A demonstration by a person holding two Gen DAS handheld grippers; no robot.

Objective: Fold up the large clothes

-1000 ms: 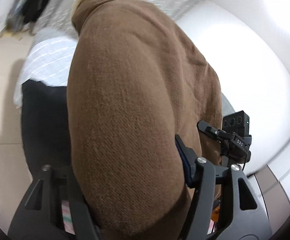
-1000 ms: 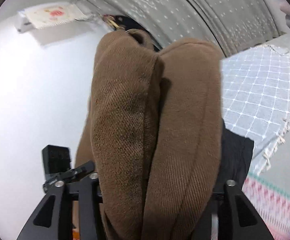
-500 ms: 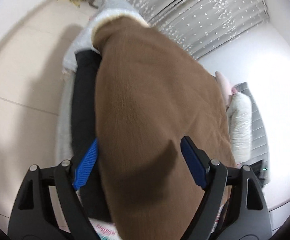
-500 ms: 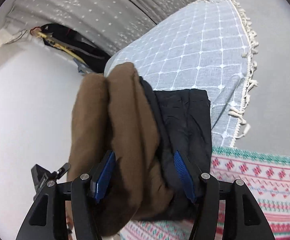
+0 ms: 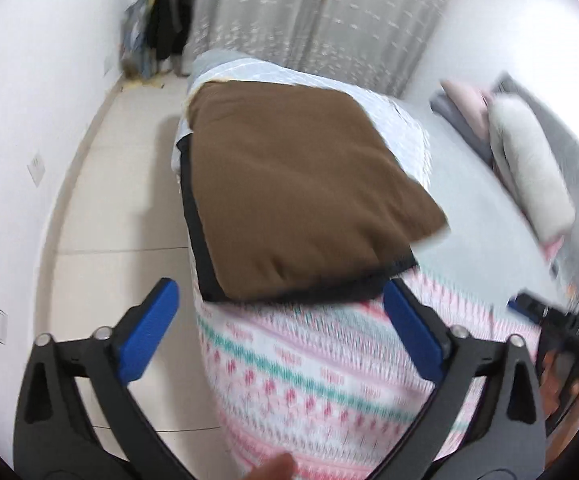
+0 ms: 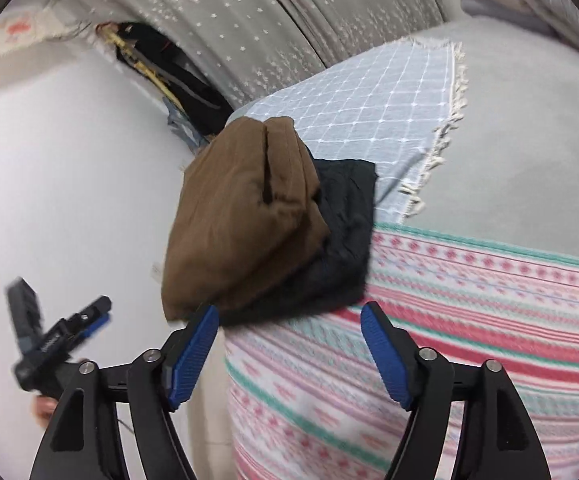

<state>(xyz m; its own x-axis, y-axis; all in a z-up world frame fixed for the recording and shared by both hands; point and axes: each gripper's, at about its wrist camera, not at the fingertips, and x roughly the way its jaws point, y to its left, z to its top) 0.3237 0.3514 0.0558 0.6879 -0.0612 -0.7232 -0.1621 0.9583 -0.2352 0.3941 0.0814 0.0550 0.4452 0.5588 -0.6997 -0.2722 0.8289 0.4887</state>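
Note:
A folded brown garment [image 5: 301, 192] lies on top of a folded black garment [image 5: 201, 248] at the corner of the bed. In the right wrist view the brown garment [image 6: 241, 216] overhangs the black one [image 6: 341, 232] toward the bed edge. My left gripper [image 5: 281, 328] is open and empty, just short of the stack. My right gripper [image 6: 289, 340] is open and empty, also just in front of the stack. The left gripper [image 6: 69, 332] shows at the lower left of the right wrist view.
The stack rests on a pink, green and white patterned blanket [image 5: 321, 380] beside a light blue checked cloth [image 6: 369, 108] on the grey bed [image 6: 529, 152]. Pillows [image 5: 529, 160] lie at the head. Tiled floor [image 5: 121, 208] and white wall run along the left. Grey curtains [image 5: 317, 12] hang behind.
Both grippers have opened and let go of the brown garment, which now lies on the black one. Both have drawn back from the stack.

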